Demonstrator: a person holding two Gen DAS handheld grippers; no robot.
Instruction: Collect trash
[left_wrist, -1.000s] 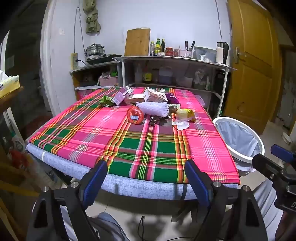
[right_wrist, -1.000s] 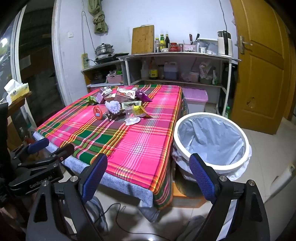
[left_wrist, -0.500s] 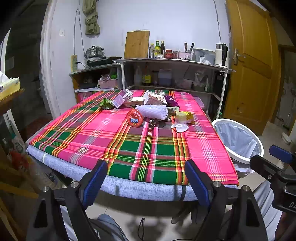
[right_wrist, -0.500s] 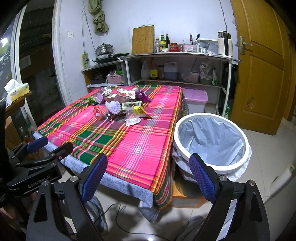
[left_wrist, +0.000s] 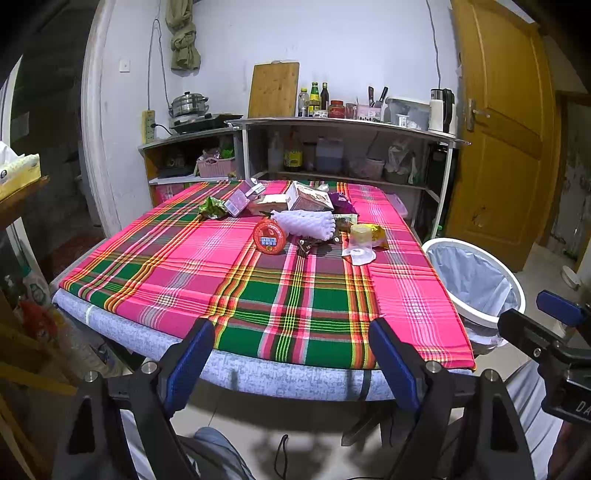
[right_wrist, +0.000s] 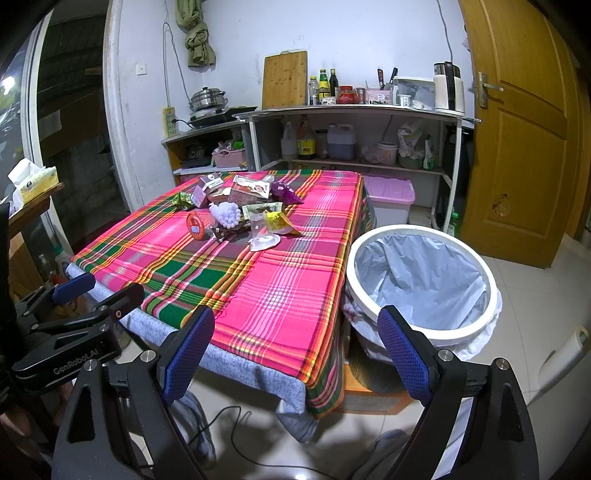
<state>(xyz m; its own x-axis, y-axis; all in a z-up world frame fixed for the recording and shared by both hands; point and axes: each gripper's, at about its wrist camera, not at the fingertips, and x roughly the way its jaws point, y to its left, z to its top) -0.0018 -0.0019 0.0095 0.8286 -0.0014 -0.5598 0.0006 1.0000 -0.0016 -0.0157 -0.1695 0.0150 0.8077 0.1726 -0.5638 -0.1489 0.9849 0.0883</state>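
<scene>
Plaid tablecloth (left_wrist: 258, 295) with trash pile (left_wrist: 303, 221); "GenRobot.AI" on left gripper (right_wrist: 99, 291); both grippers' jaws apart, empty.

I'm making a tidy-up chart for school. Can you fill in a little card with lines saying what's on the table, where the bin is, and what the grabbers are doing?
table: plaid tablecloth, pink and green
trash: clustered at the far middle of the table
trash pieces: round red lid, white foam net, clear plastic cup, green wrapper, small boxes
bin: white trash bin with pale liner, on the floor by the table's right side
left gripper: jaws open, empty
right gripper: jaws open, empty
collected so far: nothing visible in the bin
</scene>
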